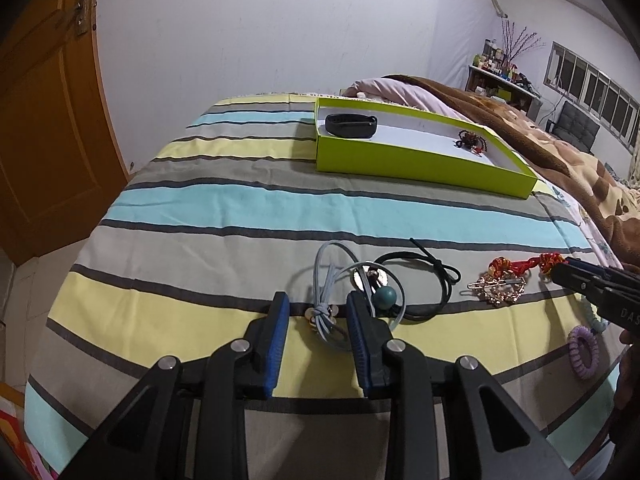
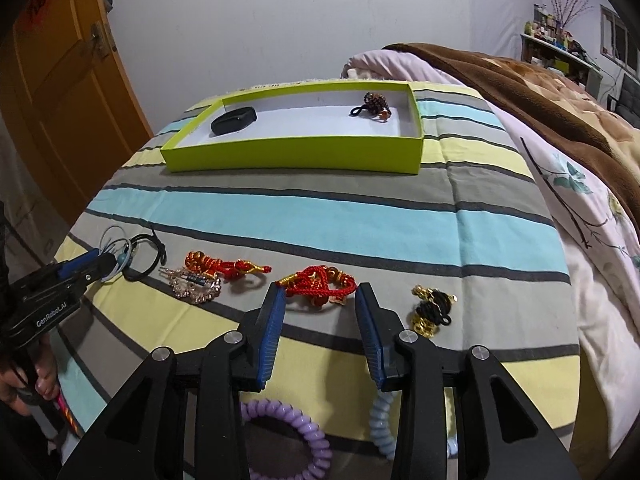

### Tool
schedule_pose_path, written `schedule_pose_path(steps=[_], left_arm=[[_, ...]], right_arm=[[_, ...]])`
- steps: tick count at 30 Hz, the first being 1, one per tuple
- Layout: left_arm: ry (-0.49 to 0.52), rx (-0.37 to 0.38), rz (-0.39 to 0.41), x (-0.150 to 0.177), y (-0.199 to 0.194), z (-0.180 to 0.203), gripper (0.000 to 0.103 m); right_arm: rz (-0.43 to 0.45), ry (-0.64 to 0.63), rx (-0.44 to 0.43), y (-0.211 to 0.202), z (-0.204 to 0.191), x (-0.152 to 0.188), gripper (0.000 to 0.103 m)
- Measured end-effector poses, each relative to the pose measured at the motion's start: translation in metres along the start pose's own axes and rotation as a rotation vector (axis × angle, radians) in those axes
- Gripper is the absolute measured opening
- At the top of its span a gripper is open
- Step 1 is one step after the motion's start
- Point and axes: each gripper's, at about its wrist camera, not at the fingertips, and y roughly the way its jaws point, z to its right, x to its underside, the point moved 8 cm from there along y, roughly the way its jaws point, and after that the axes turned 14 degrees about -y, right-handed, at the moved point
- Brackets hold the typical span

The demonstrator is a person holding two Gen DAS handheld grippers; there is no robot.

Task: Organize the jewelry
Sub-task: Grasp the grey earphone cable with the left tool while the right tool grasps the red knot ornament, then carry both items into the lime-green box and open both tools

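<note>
- A lilac coil hair tie (image 2: 280, 436) lies closest, on the striped bedspread (image 2: 360, 216) under the right gripper (image 2: 320, 300).
- That gripper tilts downward, jaws wide, with a red knotted cord bracelet (image 2: 320, 286) lying just beyond its tips, not pinched.
- The left gripper (image 1: 316, 312) tilts down too, jaws wide around a pale blue hair tie (image 1: 326, 300), untouched.
- The green tray (image 1: 400, 160) sits farther back, holding a black wristband (image 1: 351, 123).
</note>
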Motion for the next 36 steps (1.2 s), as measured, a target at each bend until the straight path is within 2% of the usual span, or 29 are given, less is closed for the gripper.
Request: schedule_pose_path(steps=[12, 15, 18, 23, 36], left_arm=[[0.016, -0.021, 0.006, 0.0, 0.001, 0.001, 0.028], [0.019, -0.023, 0.007, 0.001, 0.001, 0.0, 0.024], [0.024, -0.025, 0.008, 0.001, 0.0, 0.001, 0.02], [0.027, -0.022, 0.007, 0.002, 0.0, 0.002, 0.018], [0.011, 0.03, 0.033, 0.004, -0.024, 0.007, 0.018]], right_arm=[[-0.038, 0.016, -0.018, 0.013, 0.001, -0.01, 0.037], [-0.037, 0.018, -0.022, 0.015, 0.002, -0.011, 0.037], [-0.036, 0.009, -0.02, 0.015, 0.0, -0.012, 0.024], [-0.018, 0.012, -0.03, 0.011, 0.0, -0.011, 0.019], [0.072, 0.023, -0.027, -0.034, -0.001, -0.01, 0.019]])
